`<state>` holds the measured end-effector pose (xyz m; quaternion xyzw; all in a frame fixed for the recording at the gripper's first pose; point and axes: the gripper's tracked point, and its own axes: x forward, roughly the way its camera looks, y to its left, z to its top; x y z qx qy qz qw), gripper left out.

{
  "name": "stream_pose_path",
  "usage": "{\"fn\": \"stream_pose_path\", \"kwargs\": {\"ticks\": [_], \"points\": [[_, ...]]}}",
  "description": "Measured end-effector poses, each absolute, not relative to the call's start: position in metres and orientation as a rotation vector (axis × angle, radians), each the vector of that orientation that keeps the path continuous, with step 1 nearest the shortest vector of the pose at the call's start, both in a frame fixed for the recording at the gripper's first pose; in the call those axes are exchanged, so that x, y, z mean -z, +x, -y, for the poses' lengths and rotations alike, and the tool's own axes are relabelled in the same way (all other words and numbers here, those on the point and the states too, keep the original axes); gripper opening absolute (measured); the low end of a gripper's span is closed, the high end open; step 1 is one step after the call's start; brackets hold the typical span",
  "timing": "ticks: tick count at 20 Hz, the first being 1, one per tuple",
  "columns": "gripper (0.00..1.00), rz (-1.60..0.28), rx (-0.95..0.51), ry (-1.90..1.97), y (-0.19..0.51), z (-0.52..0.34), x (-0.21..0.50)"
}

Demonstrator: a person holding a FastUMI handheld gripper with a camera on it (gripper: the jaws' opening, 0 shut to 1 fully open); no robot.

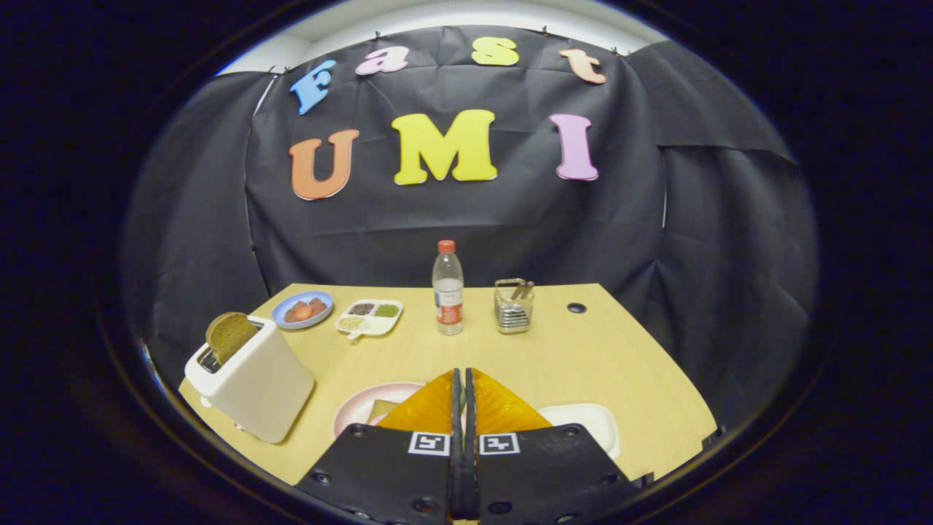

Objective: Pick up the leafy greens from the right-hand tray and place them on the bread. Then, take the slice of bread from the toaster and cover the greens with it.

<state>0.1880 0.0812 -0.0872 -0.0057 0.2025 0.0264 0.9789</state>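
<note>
My gripper (pixel 462 379) hangs above the near part of the wooden table, its two orange fingers pressed together with nothing between them. Just left of the fingers lies a pink plate (pixel 361 410) with a slice of bread (pixel 380 410) on it, partly hidden by the left finger. Just right of the fingers sits a white tray (pixel 594 423); its contents are hidden behind the gripper. Further left stands a white toaster (pixel 251 383) with a brown bread slice (pixel 230 335) sticking up from its slot.
Beyond the fingers stand a water bottle (pixel 447 289) and a metal wire holder (pixel 513 306). To the far left are a blue plate with red food (pixel 302 310) and a white divided dish (pixel 369 316). A round hole (pixel 576 308) marks the table's far right.
</note>
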Motion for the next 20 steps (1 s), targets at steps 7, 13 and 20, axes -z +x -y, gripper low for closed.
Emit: {"fn": "stream_pose_path", "kwargs": {"ticks": [7,13,20], "points": [[0.00,-0.447,-0.189,0.016,0.192,-0.175,0.110],[0.00,-0.500,-0.201,0.057,0.210,-0.181,0.147],[0.00,-0.552,-0.118,0.049,0.234,-0.130,0.200]]}}
